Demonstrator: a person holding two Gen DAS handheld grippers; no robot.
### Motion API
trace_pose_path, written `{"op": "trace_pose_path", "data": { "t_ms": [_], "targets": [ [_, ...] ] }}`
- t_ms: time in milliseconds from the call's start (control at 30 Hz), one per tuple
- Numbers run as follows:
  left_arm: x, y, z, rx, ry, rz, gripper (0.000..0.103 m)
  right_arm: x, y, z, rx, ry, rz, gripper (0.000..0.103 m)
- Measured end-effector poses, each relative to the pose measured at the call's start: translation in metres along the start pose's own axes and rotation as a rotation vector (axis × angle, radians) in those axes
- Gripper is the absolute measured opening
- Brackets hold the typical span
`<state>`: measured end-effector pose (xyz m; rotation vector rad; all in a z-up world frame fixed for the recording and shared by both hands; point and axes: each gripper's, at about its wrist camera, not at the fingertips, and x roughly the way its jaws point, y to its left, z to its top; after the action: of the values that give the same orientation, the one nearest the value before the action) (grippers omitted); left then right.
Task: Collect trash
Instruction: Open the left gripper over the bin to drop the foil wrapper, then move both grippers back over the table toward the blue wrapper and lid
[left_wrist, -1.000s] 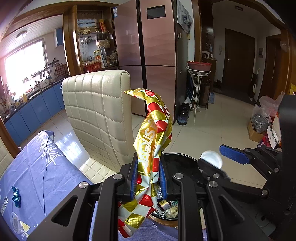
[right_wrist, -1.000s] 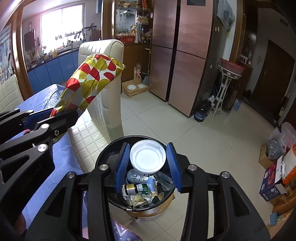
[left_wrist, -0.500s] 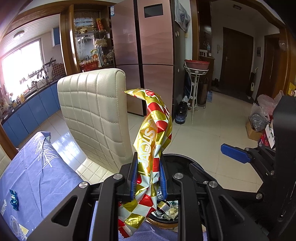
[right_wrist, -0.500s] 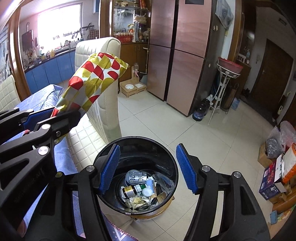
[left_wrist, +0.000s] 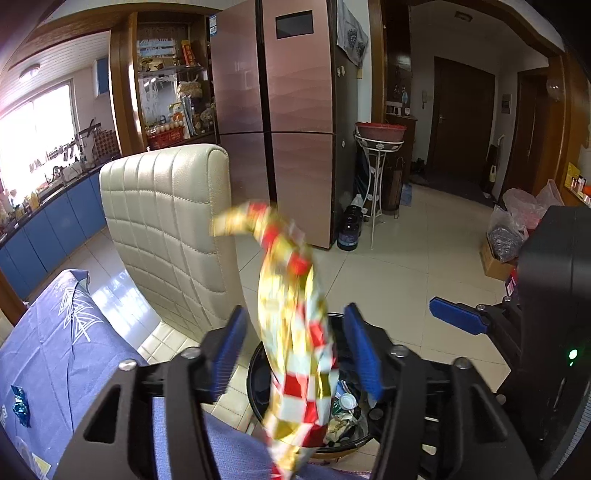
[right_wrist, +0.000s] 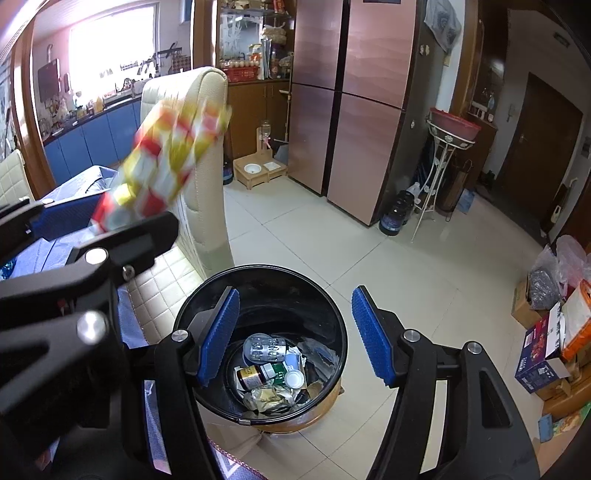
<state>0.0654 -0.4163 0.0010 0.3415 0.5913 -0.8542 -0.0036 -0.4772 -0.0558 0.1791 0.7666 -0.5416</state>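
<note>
Two grippers hang over the floor bin beside a blue-covered desk (left_wrist: 55, 354). Far left on that cloth lies a small blue wrapper (left_wrist: 18, 404), seemingly still to be picked up. Next comes a cream chair (left_wrist: 170, 229), its back rising behind the action. The left gripper (left_wrist: 293, 352) has its jaws opening, and the red-and-gold snack bag (left_wrist: 295, 332) stands blurred between them, no pad pressing on it; it looks to be dropping free. Its lower end hangs at the near rim of the black bin (right_wrist: 334, 321), so it may fall inside or catch the edge. The right gripper (right_wrist: 293, 334) is spread wide over the bin mouth with nothing between its pads. Below it the bin already holds a small jar, a white cap, a clear blister pack and crumpled foil. By my reading, the bag's release is the step in hand and several pieces are already binned. Far right, boxes and bags (right_wrist: 554, 332) sit on the floor; whether they count as trash I cannot tell.
</note>
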Motion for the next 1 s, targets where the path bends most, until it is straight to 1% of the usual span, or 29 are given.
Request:
{"op": "trace_pose_path", "data": {
  "t_ms": [167,433,600,667,733,867,1000],
  "targets": [
    [-0.001,-0.003,-0.001,0.007,-0.006,0.014,0.067,0.0,-0.003,-0.002,0.008,0.006,-0.003,0.065],
    [-0.003,0.017,-0.006,-0.043,0.023,0.06,0.068,-0.001,0.005,0.001,-0.005,0.0,0.016,0.065],
    [-0.01,0.035,-0.012,-0.085,0.03,0.095,0.068,-0.002,0.022,0.006,-0.04,-0.01,0.043,0.065],
    [-0.014,0.042,-0.016,-0.097,0.027,0.116,0.068,-0.003,0.03,0.009,-0.053,-0.016,0.052,0.07],
    [-0.017,0.052,-0.019,-0.112,0.028,0.139,0.068,-0.003,0.038,0.01,-0.065,-0.024,0.063,0.071],
    [-0.026,0.073,-0.025,-0.152,0.029,0.183,0.068,-0.004,0.059,0.016,-0.1,-0.03,0.097,0.071],
    [-0.038,0.101,-0.033,-0.2,0.027,0.241,0.068,-0.005,0.088,0.022,-0.152,-0.041,0.148,0.072]
  ]
}}
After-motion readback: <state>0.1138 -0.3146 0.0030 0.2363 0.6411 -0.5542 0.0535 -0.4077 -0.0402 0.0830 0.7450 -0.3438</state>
